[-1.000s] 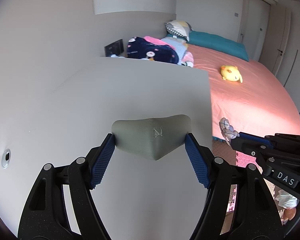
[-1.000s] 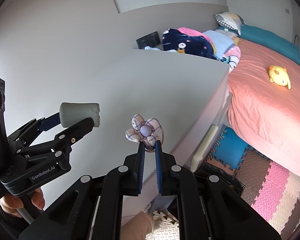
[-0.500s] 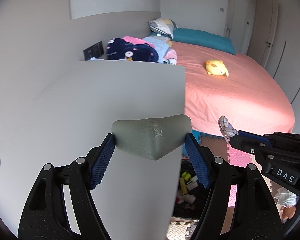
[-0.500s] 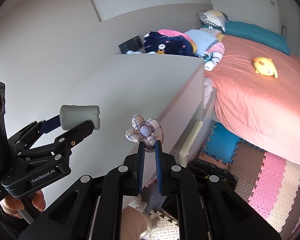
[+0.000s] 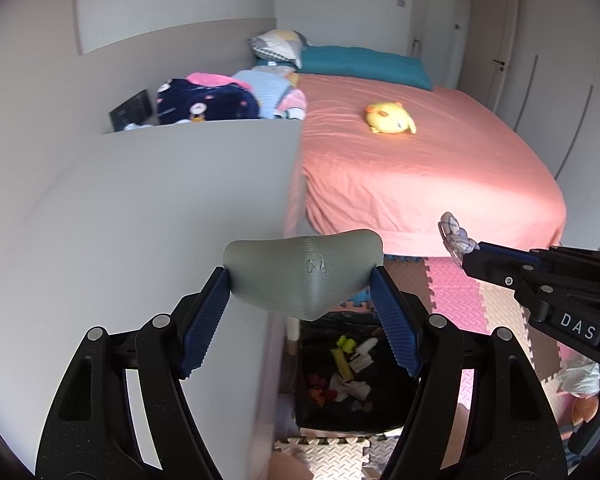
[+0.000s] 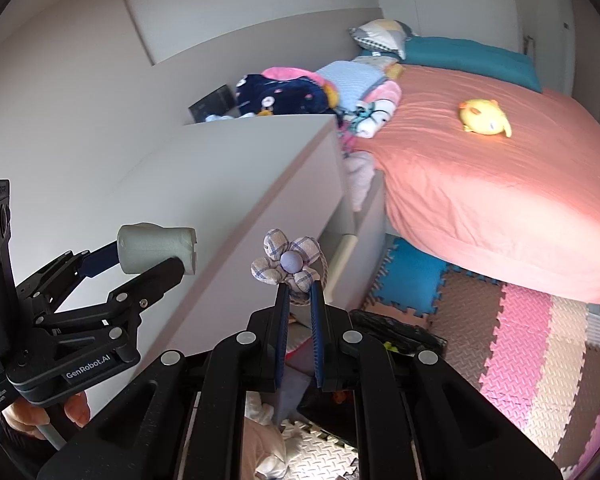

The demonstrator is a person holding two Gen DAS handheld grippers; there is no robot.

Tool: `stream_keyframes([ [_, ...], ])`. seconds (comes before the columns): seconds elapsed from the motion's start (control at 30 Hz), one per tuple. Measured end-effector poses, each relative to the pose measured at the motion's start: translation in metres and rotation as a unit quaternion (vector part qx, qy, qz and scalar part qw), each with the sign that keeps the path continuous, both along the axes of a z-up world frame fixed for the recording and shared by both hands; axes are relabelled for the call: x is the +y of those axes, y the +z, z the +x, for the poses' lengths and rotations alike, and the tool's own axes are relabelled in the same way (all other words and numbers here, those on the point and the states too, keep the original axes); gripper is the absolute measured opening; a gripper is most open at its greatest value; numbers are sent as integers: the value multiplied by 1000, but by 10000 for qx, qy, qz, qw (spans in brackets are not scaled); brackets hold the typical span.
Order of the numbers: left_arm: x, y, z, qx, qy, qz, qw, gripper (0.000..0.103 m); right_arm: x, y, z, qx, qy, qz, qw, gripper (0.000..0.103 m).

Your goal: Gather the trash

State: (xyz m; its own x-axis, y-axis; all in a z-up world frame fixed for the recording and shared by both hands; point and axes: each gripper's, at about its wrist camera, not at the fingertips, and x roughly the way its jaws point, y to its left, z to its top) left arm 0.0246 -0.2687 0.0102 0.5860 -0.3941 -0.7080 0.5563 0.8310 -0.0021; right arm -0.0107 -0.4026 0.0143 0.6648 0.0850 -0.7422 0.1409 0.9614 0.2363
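My left gripper (image 5: pixel 300 280) is shut on a grey foam piece (image 5: pixel 304 268); it also shows in the right wrist view (image 6: pixel 156 248), held over the white cabinet's edge. My right gripper (image 6: pixel 299 286) is shut on a small checked fabric flower (image 6: pixel 286 260) with a purple centre; the flower also shows in the left wrist view (image 5: pixel 454 234). A black trash bin (image 5: pixel 352 368) with several bits of rubbish inside stands on the floor below my left gripper, beside the cabinet. In the right wrist view only the bin's rim (image 6: pixel 404 334) shows behind my fingers.
A white cabinet (image 5: pixel 140 220) fills the left side. A bed with a coral sheet (image 5: pixel 420 160) carries a yellow plush toy (image 5: pixel 390 119) and piled clothes (image 5: pixel 204 100). Coloured foam mats (image 6: pixel 520 340) cover the floor. A white bundle (image 5: pixel 580 374) lies at right.
Both grippers have moved right, off the cabinet top toward its edge. The trash bin on the floor has come into view below the left gripper. Both grips are unchanged.
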Motion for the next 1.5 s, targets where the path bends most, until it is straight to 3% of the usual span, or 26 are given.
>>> stream_keyframes([
  [0.67, -71, -16, -22, 101, -853, 300, 9959, 73, -64, -6, -29, 95, -694, 74, 9975, 13],
  [0.7, -72, -18, -22, 155, -908, 351, 9951, 77, -67, -5, -29, 102, -717, 73, 9974, 24],
  [0.73, -74, -20, -22, 212, -944, 450, 9943, 91, -68, -4, -30, 96, -769, 64, 9970, 36],
  [0.77, -75, -21, -23, 175, -875, 544, 9945, 97, -70, -2, -32, 69, -882, 57, 9961, 64],
  [0.8, -74, -22, -24, 96, -805, 590, 9950, 98, -72, 0, -34, 27, -975, 44, 9952, 74],
  [1.07, -77, -26, -25, 61, -873, 738, 9934, 98, -74, 10, -37, -132, -1044, -113, 9944, 74],
  [1.5, -66, -24, -20, 209, -669, 509, 9962, 98, -72, 7, -40, -106, -1015, -105, 9947, 74],
])
